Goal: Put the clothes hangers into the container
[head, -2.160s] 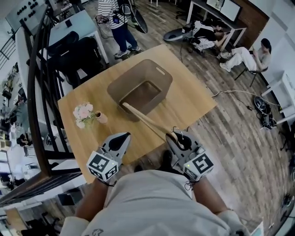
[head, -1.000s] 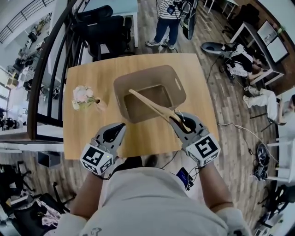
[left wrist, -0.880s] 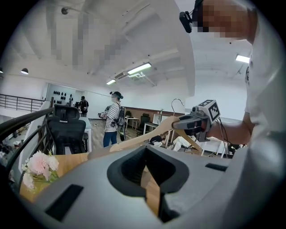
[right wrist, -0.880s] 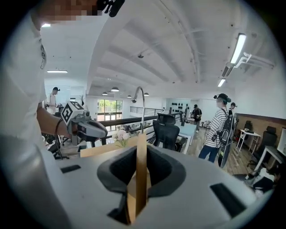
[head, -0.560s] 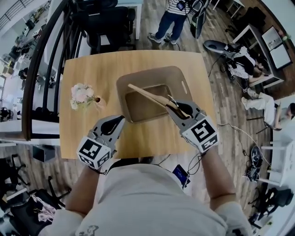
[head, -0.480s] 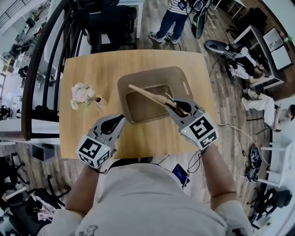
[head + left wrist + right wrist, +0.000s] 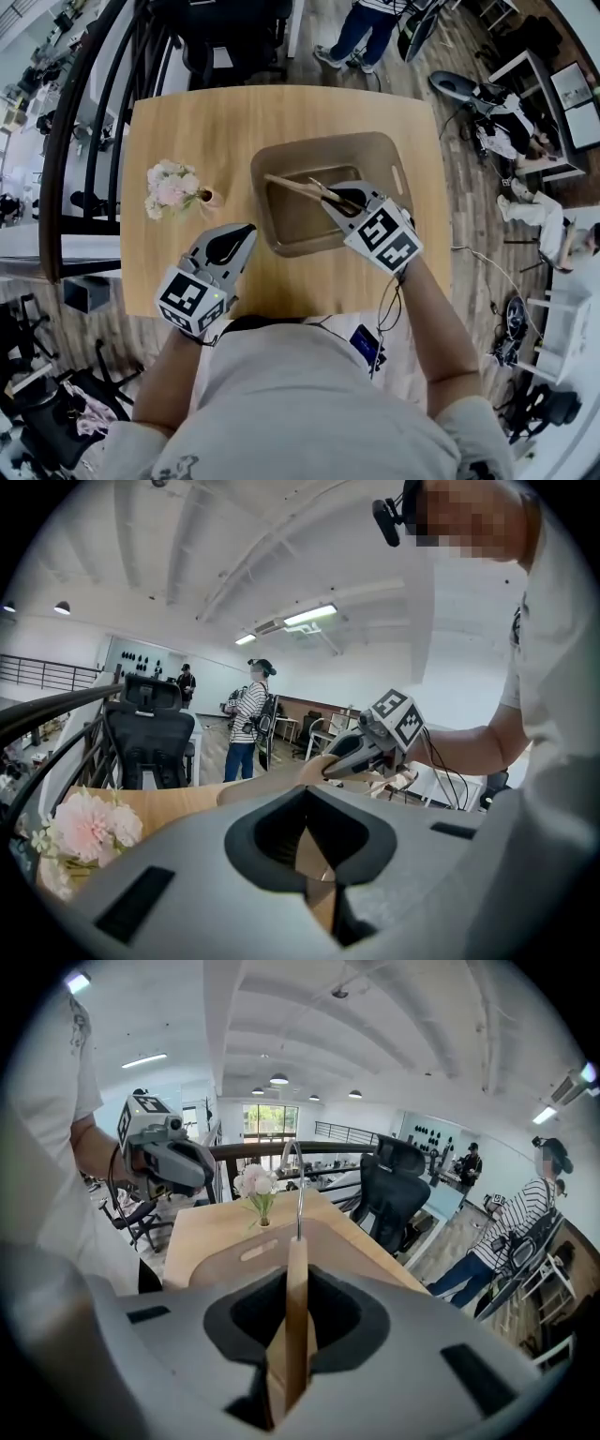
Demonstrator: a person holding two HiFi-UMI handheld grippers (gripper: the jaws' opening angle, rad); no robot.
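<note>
A wooden clothes hanger [image 7: 298, 187] with a metal hook lies slantwise over the open brown container [image 7: 319, 146] in the middle of the wooden table [image 7: 169, 122]. My right gripper [image 7: 341, 200] is shut on one end of it, above the container's right half. In the right gripper view the hanger [image 7: 296, 1288] stands on edge between the jaws, its hook [image 7: 298, 1185] pointing ahead over the container's rim [image 7: 242, 1252]. My left gripper [image 7: 238, 236] hovers over the table's near edge, left of the container, shut and holding nothing. In the left gripper view its own jaws [image 7: 328, 892] meet.
A small vase of pink flowers [image 7: 172, 186] stands on the table left of the container. A person [image 7: 367, 23] stands beyond the far edge, next to black office chairs [image 7: 234, 37]. A dark railing [image 7: 84, 141] runs along the left. Cables lie on the floor at the right.
My right gripper has carried the hanger forward from the table's near edge to above the container. The left gripper has hardly moved.
</note>
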